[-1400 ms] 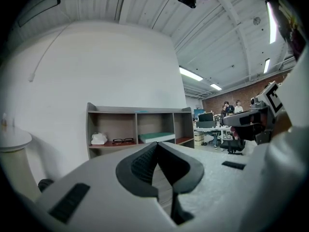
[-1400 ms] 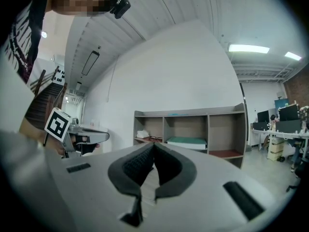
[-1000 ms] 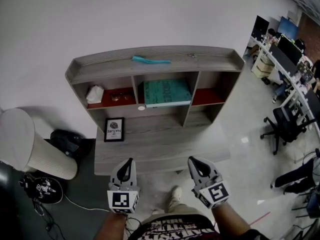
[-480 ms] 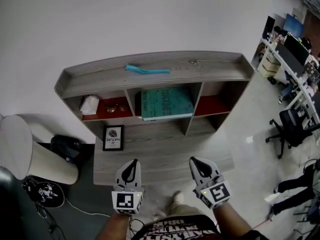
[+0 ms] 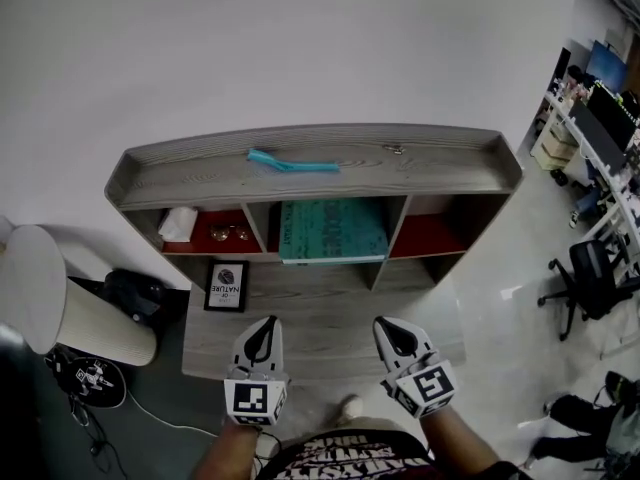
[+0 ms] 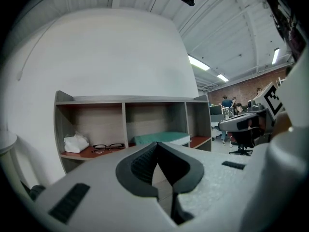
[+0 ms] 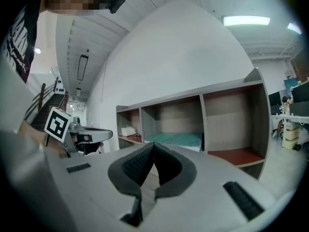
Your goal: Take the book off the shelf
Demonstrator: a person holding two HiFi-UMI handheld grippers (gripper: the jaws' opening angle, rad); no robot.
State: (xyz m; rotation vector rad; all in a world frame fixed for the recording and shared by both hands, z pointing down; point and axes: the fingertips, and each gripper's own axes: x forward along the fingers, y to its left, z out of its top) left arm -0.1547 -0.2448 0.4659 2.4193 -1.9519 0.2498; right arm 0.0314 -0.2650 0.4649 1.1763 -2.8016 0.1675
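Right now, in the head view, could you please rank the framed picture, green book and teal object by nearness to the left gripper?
1. framed picture, on desk, left.
2. green book, shelf middle compartment.
3. teal object, on shelf top.

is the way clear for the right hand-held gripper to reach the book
Probably yes: the book lies at the shelf's open front, with nothing between it and the shut right hand-held gripper.

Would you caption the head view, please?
Left gripper and right gripper, both shut, face the shelf holding a teal book.
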